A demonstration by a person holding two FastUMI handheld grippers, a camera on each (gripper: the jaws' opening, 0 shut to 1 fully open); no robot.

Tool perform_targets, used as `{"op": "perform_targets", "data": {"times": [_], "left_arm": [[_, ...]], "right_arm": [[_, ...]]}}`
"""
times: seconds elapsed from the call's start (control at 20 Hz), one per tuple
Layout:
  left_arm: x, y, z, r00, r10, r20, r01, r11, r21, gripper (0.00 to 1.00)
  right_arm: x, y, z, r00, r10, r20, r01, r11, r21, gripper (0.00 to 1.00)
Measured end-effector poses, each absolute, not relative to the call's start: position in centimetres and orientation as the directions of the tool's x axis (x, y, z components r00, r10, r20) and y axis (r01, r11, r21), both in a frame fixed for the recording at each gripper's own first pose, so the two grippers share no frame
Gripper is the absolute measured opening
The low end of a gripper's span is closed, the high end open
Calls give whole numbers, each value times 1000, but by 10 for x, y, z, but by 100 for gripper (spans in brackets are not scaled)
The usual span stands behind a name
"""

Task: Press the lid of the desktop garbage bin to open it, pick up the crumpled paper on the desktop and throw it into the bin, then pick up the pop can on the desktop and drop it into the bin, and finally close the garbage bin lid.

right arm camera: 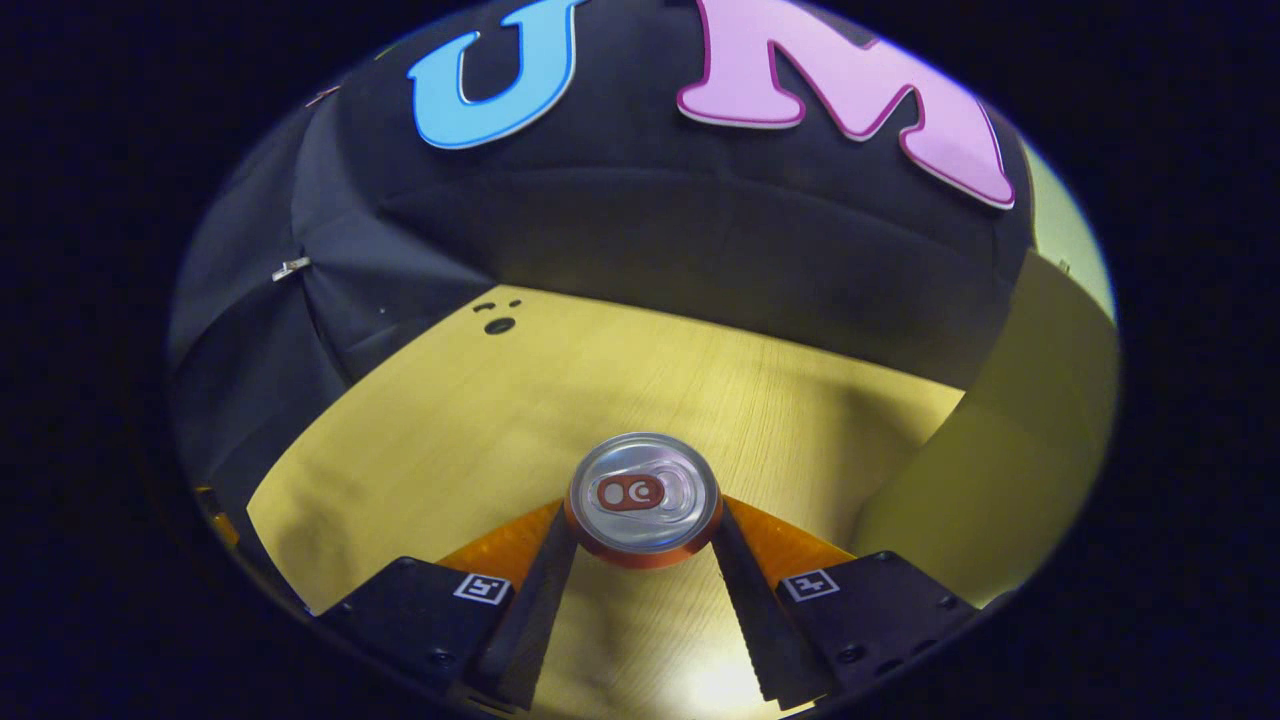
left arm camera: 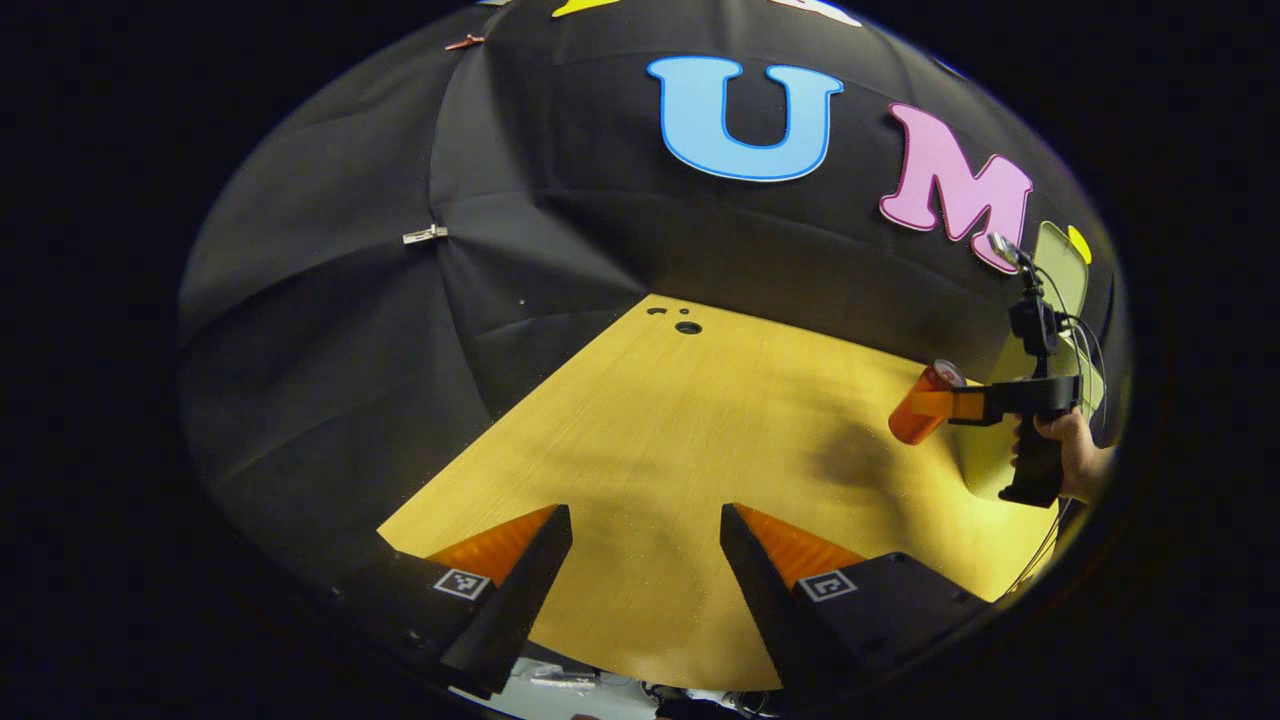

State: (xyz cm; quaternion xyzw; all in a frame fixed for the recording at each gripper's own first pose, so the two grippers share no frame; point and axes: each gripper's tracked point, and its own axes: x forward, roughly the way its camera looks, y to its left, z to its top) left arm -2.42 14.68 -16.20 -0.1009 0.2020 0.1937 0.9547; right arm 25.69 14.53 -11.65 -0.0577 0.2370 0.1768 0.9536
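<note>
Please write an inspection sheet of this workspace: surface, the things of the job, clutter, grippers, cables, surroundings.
Surface: wooden table, holes near the far edge.
Job's things: can held above the table; bin at the right, lid raised.
Clutter: nothing seen.
Grippers: right gripper shut on the can, a hand holding it; left gripper open, nothing between the fingers.
Cables: wires on the right gripper.
Surroundings: black cloth wall with clips.

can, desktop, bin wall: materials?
Pop can: looks like aluminium; its top is bare silvery metal with a glossy sheen and a pull tab, its body painted orange. Desktop: pale wood or wood-look laminate, fine straight grain, satin; which of the two I cannot tell. Garbage bin wall: smooth, matte, pale yellow-green, probably plastic.
</note>
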Motion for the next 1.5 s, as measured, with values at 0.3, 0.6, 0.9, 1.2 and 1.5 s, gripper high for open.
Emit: {"op": "perform_targets", "data": {"times": [0.3,0.6,0.9,1.2,1.5], "left_arm": [[-12,119,-163,875,262,-408,-336,934,-122,96],[0,90,-161,897,194,-398,-262,957,-122,96],[12,66,-157,912,143,-384,-200,973,-113,96],[32,36,-151,921,101,-375,-149,984,-101,96],[52,2,-144,929,52,-366,-95,990,-100,96]], "right_arm": [[234,134,-32,870,358,-338,-404,912,-72,82],[214,112,59,906,382,-184,-400,913,-73,82],[206,59,118,947,316,-61,-319,947,-43,82],[207,-16,140,979,205,-14,-205,978,-24,82],[212,-80,137,994,106,-16,-106,994,-2,82]]}}
